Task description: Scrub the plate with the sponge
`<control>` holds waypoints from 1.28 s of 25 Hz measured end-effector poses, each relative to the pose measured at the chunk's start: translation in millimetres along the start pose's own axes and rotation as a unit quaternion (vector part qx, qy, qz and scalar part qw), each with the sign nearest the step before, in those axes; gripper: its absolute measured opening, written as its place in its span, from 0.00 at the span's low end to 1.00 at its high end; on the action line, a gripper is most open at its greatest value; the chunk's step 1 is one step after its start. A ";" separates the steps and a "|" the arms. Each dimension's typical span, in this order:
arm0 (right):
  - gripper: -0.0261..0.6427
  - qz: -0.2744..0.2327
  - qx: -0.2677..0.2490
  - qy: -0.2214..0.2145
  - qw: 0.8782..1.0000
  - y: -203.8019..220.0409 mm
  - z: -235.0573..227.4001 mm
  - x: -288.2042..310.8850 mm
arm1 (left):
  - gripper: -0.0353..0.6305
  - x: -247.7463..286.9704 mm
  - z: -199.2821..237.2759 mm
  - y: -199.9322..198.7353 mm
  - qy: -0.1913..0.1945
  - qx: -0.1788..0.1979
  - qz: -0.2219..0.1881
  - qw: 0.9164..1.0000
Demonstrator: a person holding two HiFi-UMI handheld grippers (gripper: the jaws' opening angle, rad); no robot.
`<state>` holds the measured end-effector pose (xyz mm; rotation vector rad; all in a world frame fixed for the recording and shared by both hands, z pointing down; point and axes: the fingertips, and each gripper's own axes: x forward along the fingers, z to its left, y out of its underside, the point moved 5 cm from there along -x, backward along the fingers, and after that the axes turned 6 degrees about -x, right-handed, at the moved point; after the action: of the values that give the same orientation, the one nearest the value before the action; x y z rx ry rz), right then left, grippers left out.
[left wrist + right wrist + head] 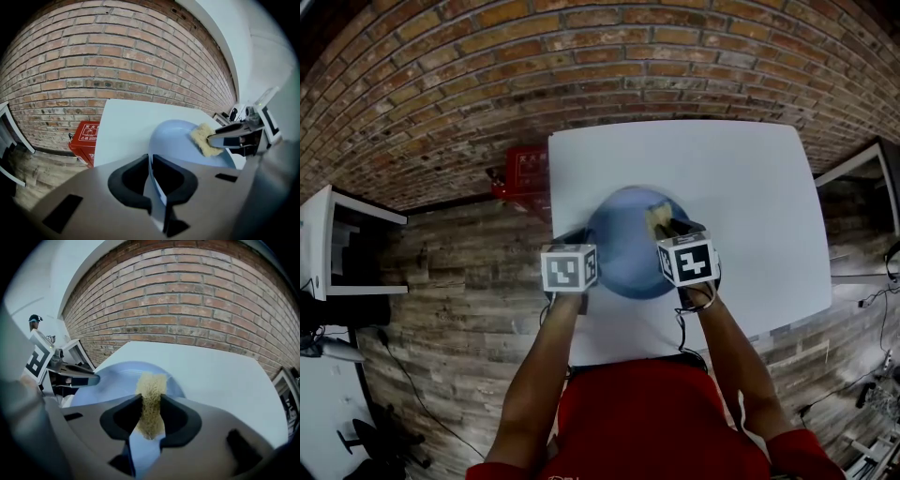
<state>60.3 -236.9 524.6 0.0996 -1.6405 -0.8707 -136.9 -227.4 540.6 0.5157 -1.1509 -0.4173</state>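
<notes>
A light blue plate (623, 246) lies near the front of the white table (750, 187). My left gripper (578, 236) is shut on the plate's left rim; in the left gripper view the thin rim (154, 187) runs between the closed jaws (151, 169). My right gripper (667, 223) is shut on a yellow sponge (656, 214), which rests on the plate's far right part. In the right gripper view the sponge (151, 390) sticks out past the jaws (151, 416) over the plate (112, 380). The left gripper view shows the sponge (204, 138) against the plate (176, 140).
A red box (520, 178) stands on the wooden floor by the table's far left corner, against the brick wall (581, 56). A white shelf unit (328, 244) is at the far left. The person's red shirt (661, 422) is close to the table's near edge.
</notes>
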 end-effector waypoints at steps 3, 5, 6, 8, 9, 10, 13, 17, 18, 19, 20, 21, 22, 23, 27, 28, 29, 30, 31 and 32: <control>0.22 0.001 0.012 0.013 1.000 3.6 -12.5 -5.0 | 0.11 0.0 -1.1 -1.3 0.001 0.000 0.000 1.000; 0.22 -0.005 0.012 0.006 1.000 1.7 -6.5 -8.7 | 0.11 -0.2 -0.5 -0.9 -0.001 0.000 0.000 1.000; 0.22 -0.009 0.007 -0.004 1.000 -0.3 2.3 -10.2 | 0.11 -0.5 0.1 -0.8 -0.002 0.000 0.000 1.000; 0.22 -0.016 -0.007 -0.032 0.999 -4.6 27.9 -13.0 | 0.11 -0.6 1.0 -0.8 -0.002 0.000 -0.001 1.000; 0.22 -0.019 -0.016 -0.049 0.999 -5.8 42.7 -13.4 | 0.11 -0.4 0.9 -0.8 -0.002 0.000 -0.001 1.000; 0.22 -0.021 -0.026 -0.065 0.997 -6.2 57.6 -13.0 | 0.11 -0.1 0.4 -0.7 -0.001 0.000 -0.002 1.000; 0.22 -0.018 -0.058 -0.097 0.993 -4.7 93.7 -9.9 | 0.11 0.1 -1.0 -0.4 -0.001 -0.004 -0.001 1.000; 0.22 -0.001 -0.076 -0.111 0.991 0.1 114.6 -4.8 | 0.11 -0.6 1.9 1.6 -0.007 -0.005 0.005 1.000; 0.22 0.000 -0.077 -0.110 0.991 1.1 114.6 -4.2 | 0.11 -0.6 2.6 2.0 -0.008 -0.005 0.006 1.000; 0.22 0.000 -0.077 -0.108 0.991 1.8 113.0 -4.0 | 0.11 -0.6 2.5 1.6 -0.007 -0.004 0.004 1.000; 0.22 0.000 -0.075 -0.104 0.992 2.5 109.8 -4.3 | 0.11 -0.5 1.9 0.7 -0.004 -0.004 0.002 1.000; 0.22 0.001 -0.072 -0.098 0.993 3.6 104.9 -4.7 | 0.11 -0.5 1.4 0.0 -0.002 -0.004 -0.001 1.000; 0.22 0.002 -0.068 -0.091 0.993 5.2 98.1 -5.3 | 0.11 -0.5 1.2 -0.2 -0.001 -0.004 -0.002 1.000; 0.22 0.002 -0.063 -0.082 0.995 7.3 89.5 -5.9 | 0.11 -0.4 1.3 0.0 0.000 -0.004 -0.002 1.000; 0.22 0.006 -0.033 -0.044 0.998 18.7 48.9 -10.9 | 0.11 -0.4 1.5 0.2 0.000 -0.003 -0.002 1.000; 0.22 0.007 -0.024 -0.036 0.999 21.9 39.3 -12.9 | 0.11 -0.5 1.5 0.5 0.000 -0.003 -0.002 1.000; 0.22 0.009 -0.016 -0.027 0.999 24.9 30.3 -15.2 | 0.11 -0.6 1.5 0.8 -0.001 -0.003 -0.002 1.000; 0.22 0.012 -0.008 -0.019 1.000 27.6 21.8 -17.8 | 0.11 -0.6 1.5 1.1 -0.001 -0.003 -0.002 1.000; 0.22 0.013 -0.001 -0.010 1.000 30.1 14.4 -20.3 | 0.11 -0.6 1.5 1.2 -0.002 -0.003 -0.002 1.000; 0.22 0.014 0.004 -0.004 1.000 32.3 8.5 -22.5 | 0.11 -0.5 1.3 1.3 -0.002 -0.002 -0.003 1.000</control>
<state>71.7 -198.3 525.1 0.0793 -1.6499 -0.8439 -138.2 -226.3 541.4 0.5150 -1.1527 -0.4250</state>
